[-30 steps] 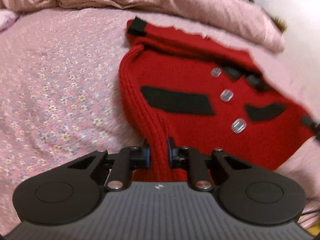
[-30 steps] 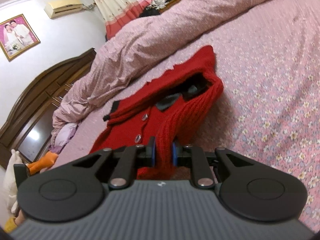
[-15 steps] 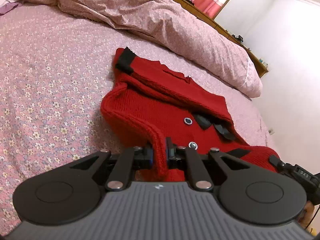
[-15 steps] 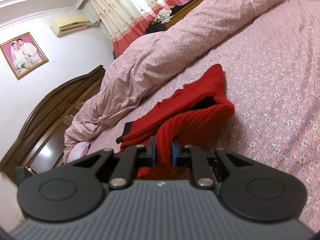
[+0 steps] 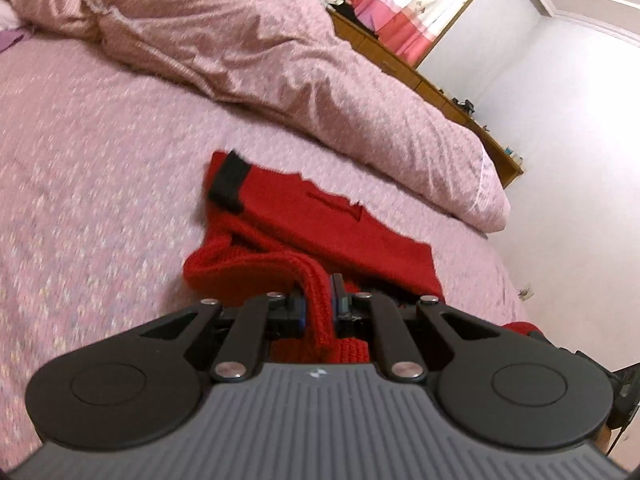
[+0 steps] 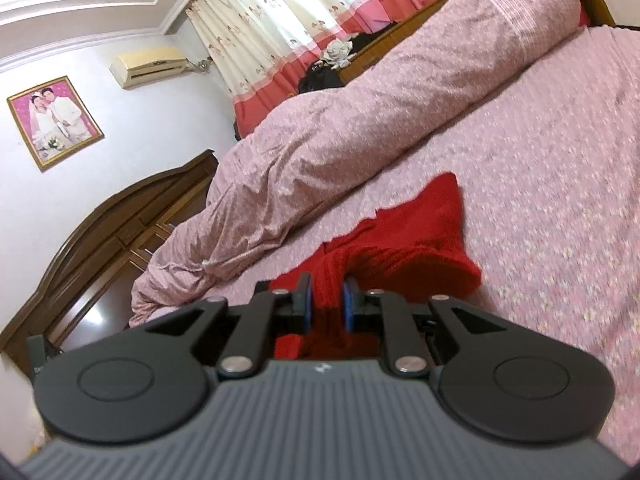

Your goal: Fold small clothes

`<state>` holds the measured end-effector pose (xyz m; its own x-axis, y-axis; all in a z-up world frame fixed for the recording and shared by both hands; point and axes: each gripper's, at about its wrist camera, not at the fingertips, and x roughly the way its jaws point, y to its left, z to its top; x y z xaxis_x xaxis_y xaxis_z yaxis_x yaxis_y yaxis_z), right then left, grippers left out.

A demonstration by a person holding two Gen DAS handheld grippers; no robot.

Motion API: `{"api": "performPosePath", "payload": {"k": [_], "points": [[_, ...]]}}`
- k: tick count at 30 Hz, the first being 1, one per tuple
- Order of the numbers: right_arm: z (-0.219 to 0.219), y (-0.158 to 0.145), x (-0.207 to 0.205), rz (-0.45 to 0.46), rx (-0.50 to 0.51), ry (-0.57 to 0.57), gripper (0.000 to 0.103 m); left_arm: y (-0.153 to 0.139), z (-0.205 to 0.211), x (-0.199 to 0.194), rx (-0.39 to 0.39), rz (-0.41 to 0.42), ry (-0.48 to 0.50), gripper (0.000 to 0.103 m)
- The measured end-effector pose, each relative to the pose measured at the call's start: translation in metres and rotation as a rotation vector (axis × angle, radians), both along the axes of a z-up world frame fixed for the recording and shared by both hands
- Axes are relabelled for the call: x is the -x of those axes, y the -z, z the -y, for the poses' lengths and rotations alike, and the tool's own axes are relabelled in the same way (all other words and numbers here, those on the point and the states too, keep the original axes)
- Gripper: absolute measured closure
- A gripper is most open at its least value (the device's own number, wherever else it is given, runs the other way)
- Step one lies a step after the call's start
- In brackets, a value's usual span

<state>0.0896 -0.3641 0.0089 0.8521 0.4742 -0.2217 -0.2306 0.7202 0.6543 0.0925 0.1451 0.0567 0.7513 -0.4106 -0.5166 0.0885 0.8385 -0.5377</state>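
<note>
Floral bedsheet (image 5: 100,200) under red cardigan (image 5: 320,216) (both claws (image 5: 318,304) (image 6: 327,300) clamped).

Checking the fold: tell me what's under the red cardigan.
The red cardigan lies on the pink floral bedsheet; both grippers pinch its near edge. Whatever lies beneath the knit is covered.
</note>
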Motion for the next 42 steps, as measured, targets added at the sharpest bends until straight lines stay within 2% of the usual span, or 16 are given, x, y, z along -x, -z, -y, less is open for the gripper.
{"api": "performPosePath", "payload": {"k": [7, 15, 22, 24, 27, 31, 36, 40, 41, 42], "points": [[0.002, -0.014, -0.024, 0.028, 0.000, 0.009, 0.085, -0.027, 0.004, -0.028, -0.023, 0.055, -0.004, 0.091], [0.008, -0.032, -0.064, 0.081, 0.012, 0.038, 0.085, -0.038, 0.003, -0.077, -0.038, 0.066, -0.042, 0.091], [0.012, -0.042, -0.118, 0.114, 0.046, 0.060, 0.086, -0.035, 0.002, -0.137, -0.018, 0.050, -0.055, 0.091], [0.012, -0.045, -0.133, 0.138, 0.056, 0.066, 0.092, -0.031, 0.003, -0.157, -0.029, 0.037, -0.059, 0.091], [0.014, -0.048, -0.159, 0.151, 0.077, 0.077, 0.092, -0.018, 0.005, -0.182, -0.026, 0.001, -0.063, 0.091], [0.014, -0.036, -0.180, 0.079, 0.141, 0.071, 0.090, 0.000, 0.013, -0.200, -0.066, -0.036, -0.057, 0.091], [0.020, -0.011, -0.175, -0.058, 0.258, 0.099, 0.089, 0.021, 0.016, -0.204, -0.099, -0.064, -0.063, 0.091], [0.026, 0.012, -0.173, -0.151, 0.335, 0.109, 0.087, 0.028, 0.013, -0.201, -0.090, -0.083, -0.071, 0.091], [0.028, 0.018, -0.174, -0.183, 0.342, 0.102, 0.082, 0.029, 0.013, -0.199, -0.092, -0.083, -0.071, 0.091], [0.031, 0.025, -0.175, -0.214, 0.338, 0.098, 0.065, 0.029, 0.013, -0.199, -0.096, -0.085, -0.073, 0.091]]}}
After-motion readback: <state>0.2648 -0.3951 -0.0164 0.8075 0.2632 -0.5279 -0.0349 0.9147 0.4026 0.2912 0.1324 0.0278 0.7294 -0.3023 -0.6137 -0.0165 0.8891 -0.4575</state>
